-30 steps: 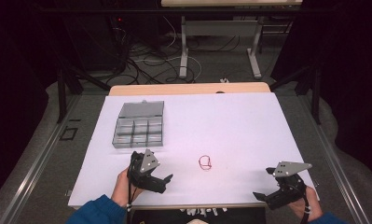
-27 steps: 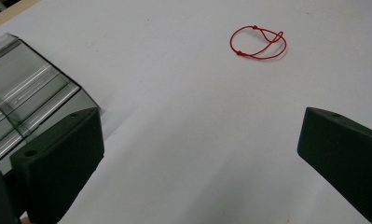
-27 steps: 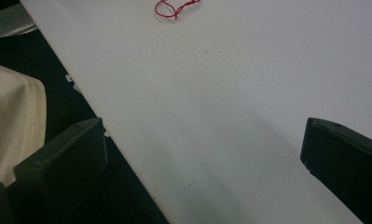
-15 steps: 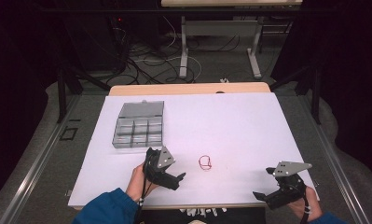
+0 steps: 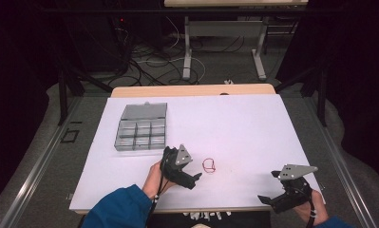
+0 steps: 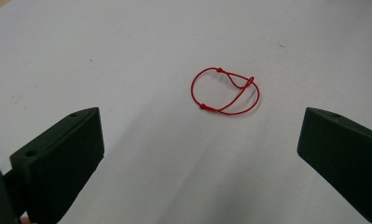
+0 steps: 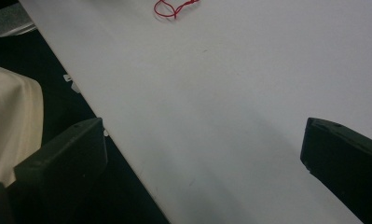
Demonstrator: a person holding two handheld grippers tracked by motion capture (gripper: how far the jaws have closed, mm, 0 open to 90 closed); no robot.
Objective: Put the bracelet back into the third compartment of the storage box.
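evidently the left tool (image 5: 189, 176), jaws spread wide, faces the red string loop (image 6: 225, 91) lying flat on the white worktop (image 5: 253, 128), lined up for a pinch; the right tool (image 5: 284, 192) idles released near the edge.

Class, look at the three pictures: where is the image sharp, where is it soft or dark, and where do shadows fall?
High view: white table brightly lit, surroundings nearly black. Left gripper view: red string loop sharp, the near jaws soft, with faint shadow on the table beside them. Right gripper view: dim, greyish, jaws blurred, the string cut by the top edge.
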